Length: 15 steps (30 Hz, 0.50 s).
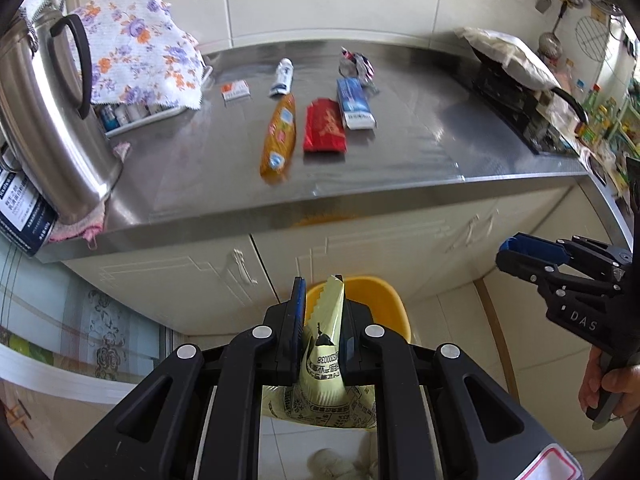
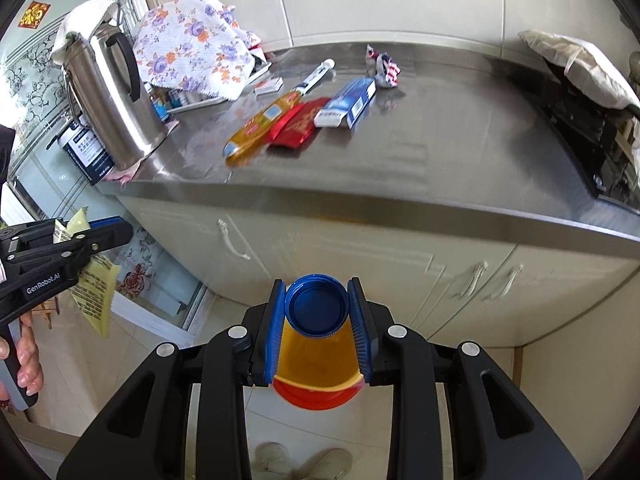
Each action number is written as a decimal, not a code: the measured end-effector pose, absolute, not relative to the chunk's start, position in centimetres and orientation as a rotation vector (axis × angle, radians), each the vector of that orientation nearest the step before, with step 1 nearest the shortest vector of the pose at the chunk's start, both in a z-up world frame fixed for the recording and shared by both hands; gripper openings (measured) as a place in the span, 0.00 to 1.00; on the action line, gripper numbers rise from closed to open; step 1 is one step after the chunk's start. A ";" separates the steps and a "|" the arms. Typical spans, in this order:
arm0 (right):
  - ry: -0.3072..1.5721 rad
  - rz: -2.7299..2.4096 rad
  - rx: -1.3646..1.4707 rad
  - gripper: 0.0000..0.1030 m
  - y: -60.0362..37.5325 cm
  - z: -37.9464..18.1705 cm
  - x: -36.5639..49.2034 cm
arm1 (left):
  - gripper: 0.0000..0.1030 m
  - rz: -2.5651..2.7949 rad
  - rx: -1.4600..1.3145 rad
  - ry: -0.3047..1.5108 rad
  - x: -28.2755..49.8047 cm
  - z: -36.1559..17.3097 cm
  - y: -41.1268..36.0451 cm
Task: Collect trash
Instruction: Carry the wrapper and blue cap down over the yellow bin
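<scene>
My left gripper is shut on a pale yellow printed wrapper and hangs over a yellow bin on the floor in front of the cabinet. My right gripper is shut on a bottle with a blue cap, amber contents and a red label. On the steel counter lie an orange-brown packet, a red packet, a blue-and-white box, a white tube, a small red-and-white box and a crumpled wrapper.
A steel kettle and a floral cloth crowd the counter's left end. A stove with a white cloth on it sits at the right. Cabinet doors stand below the counter edge. A hand holds the right gripper's handle.
</scene>
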State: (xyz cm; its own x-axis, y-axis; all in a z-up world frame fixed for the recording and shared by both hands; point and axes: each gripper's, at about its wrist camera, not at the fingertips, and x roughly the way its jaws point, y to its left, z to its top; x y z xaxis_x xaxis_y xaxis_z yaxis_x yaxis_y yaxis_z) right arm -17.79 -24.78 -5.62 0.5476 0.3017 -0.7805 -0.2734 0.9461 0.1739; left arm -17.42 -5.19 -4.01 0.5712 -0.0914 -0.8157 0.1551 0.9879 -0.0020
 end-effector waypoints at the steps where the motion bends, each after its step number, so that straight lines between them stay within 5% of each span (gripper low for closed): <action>1: 0.934 0.341 0.032 0.31 -24.6 -5.8 -18.0 | 0.13 -0.158 0.078 0.956 -17.6 -4.3 -5.2; 15: 1.083 0.368 0.056 0.31 -22.7 -13.3 -17.3 | 0.14 -0.374 0.192 1.085 -16.1 -13.0 -7.8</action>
State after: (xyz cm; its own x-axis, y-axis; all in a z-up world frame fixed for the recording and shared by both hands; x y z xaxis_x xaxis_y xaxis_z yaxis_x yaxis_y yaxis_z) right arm -17.28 -22.74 -13.30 0.4141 0.3200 -0.8521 -0.2654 0.9379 0.2232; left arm -16.06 -7.83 -13.03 0.4123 -0.2019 -0.8884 0.3877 0.9213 -0.0294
